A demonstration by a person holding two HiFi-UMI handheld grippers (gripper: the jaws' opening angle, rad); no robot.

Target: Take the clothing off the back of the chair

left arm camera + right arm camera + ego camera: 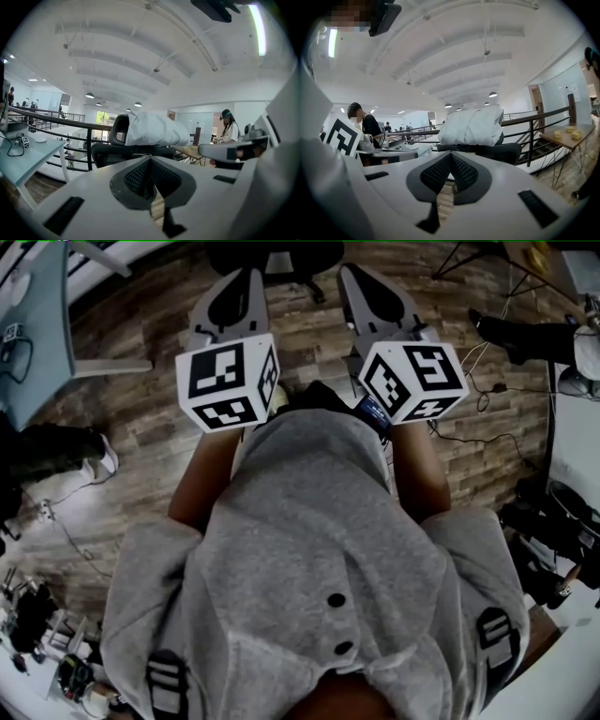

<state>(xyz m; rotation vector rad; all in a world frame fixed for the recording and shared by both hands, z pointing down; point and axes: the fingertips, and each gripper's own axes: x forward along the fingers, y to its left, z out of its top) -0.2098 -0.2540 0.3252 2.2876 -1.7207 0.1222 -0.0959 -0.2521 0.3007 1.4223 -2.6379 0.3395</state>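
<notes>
White clothing (154, 130) hangs bunched over the back of a black office chair (117, 152), a little way ahead of both grippers. The right gripper view shows the same clothing (474, 126) above the chair's seat (492, 152). In the head view only a dark part of the chair (277, 259) shows at the top edge, just beyond the gripper tips. My left gripper (150, 159) and right gripper (451, 155) point side by side at the chair, both shut and holding nothing. Neither touches the clothing. In the head view the left gripper (247, 277) and right gripper (353, 277) flank my grey hoodie.
A pale blue table (23, 152) stands at the left, with a black railing (70, 124) behind. A person in a cap (228, 129) stands at the right and another person (365, 124) works at a desk. A small table (567, 136) and floor cables (487, 390) lie to the right.
</notes>
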